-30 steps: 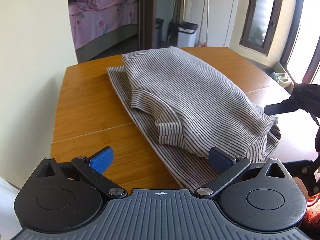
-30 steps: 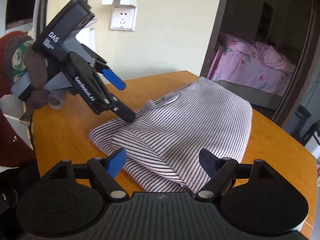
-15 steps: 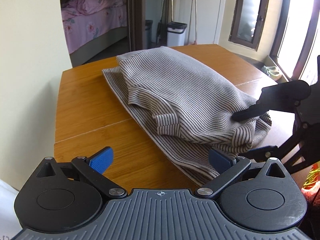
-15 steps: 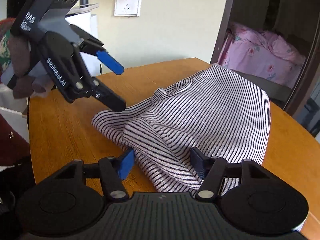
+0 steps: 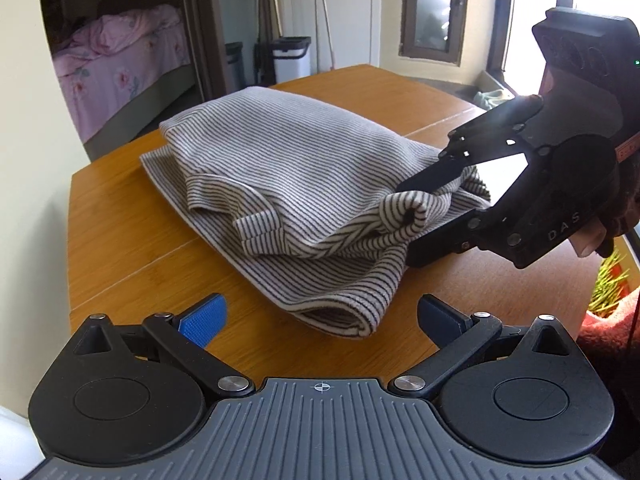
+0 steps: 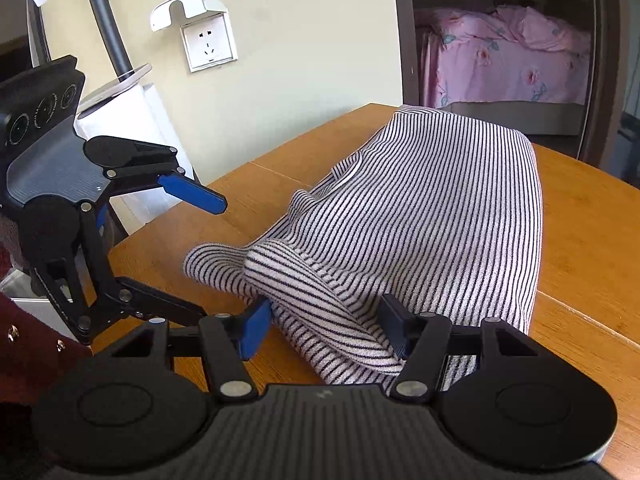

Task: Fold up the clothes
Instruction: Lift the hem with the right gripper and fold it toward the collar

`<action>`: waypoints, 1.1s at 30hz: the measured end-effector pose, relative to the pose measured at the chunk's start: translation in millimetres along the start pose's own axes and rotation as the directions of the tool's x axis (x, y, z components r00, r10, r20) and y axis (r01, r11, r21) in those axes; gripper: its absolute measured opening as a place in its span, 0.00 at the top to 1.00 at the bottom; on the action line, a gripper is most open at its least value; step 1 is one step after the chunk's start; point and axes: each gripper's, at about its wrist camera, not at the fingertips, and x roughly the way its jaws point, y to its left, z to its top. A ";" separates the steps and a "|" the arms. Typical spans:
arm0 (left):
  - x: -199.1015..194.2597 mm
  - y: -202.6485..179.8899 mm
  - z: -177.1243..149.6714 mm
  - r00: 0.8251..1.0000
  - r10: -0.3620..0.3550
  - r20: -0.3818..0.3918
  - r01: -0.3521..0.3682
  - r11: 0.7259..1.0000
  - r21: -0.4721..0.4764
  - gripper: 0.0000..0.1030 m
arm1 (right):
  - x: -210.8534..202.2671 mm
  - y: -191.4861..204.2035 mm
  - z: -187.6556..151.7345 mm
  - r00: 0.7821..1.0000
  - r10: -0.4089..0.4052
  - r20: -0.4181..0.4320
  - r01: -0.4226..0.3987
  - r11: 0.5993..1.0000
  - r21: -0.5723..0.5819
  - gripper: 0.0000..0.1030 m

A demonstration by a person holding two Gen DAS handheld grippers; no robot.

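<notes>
Striped top [image 5: 304,168] half-folded on the tabletop [image 5: 120,232]; right hand-held gripper [image 6: 324,328] has just closed on its bunched corner, left hand-held gripper [image 5: 320,316] gapes empty

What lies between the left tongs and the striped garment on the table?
Only bare wooden table lies between the open left tongs and the striped garment, as the left wrist view shows.

right gripper [image 6: 324,328] pads half buried in striped garment [image 6: 420,208] folds
</notes>
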 end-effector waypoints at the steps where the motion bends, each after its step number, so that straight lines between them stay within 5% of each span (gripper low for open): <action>1: 4.8 1.0 0.8 1.000 0.027 -0.012 -0.027 1.000 -0.009 0.00 | -0.6 5.6 -0.6 1.000 -0.016 0.000 0.016 0.999 -0.038 0.40; 3: 14.2 5.4 4.1 0.996 0.083 -0.031 -0.084 0.995 -0.049 0.00 | -2.8 13.8 -2.3 0.999 -0.049 0.012 0.049 0.994 -0.097 0.34; 6: 14.7 14.6 10.7 0.997 0.073 -0.007 -0.073 0.991 -0.116 0.00 | -6.0 26.2 -6.5 0.993 -0.110 0.041 0.116 0.973 -0.199 0.24; 12: 16.5 33.9 20.8 0.999 0.018 0.027 -0.009 0.958 -0.287 0.00 | 10.6 44.2 -26.8 0.955 -0.270 0.121 0.296 0.867 -0.402 0.19; 16: 9.7 38.3 22.9 0.998 -0.026 0.059 0.043 0.951 -0.305 0.00 | 14.5 37.4 -21.2 0.935 -0.325 0.141 0.353 0.814 -0.461 0.70; 19: -11.1 54.3 26.9 0.984 -0.077 0.161 0.126 0.938 -0.321 0.00 | 5.5 26.2 -17.7 0.929 -0.350 0.122 0.363 0.788 -0.498 0.75; 22: -14.4 69.4 43.1 0.975 -0.022 0.220 0.097 0.938 -0.334 0.00 | -2.1 18.0 -18.8 0.918 -0.386 0.093 0.368 0.739 -0.564 0.76; 29: 65.0 53.1 80.5 0.989 0.006 0.145 0.009 0.995 -0.103 0.01 | -52.5 31.0 1.7 0.917 -0.397 0.048 0.306 0.621 -0.721 0.78; 33: 79.5 38.0 72.9 0.987 -0.099 0.130 0.098 0.995 0.014 0.04 | -94.5 40.3 52.5 0.941 -0.337 0.009 0.238 0.644 -0.727 0.78</action>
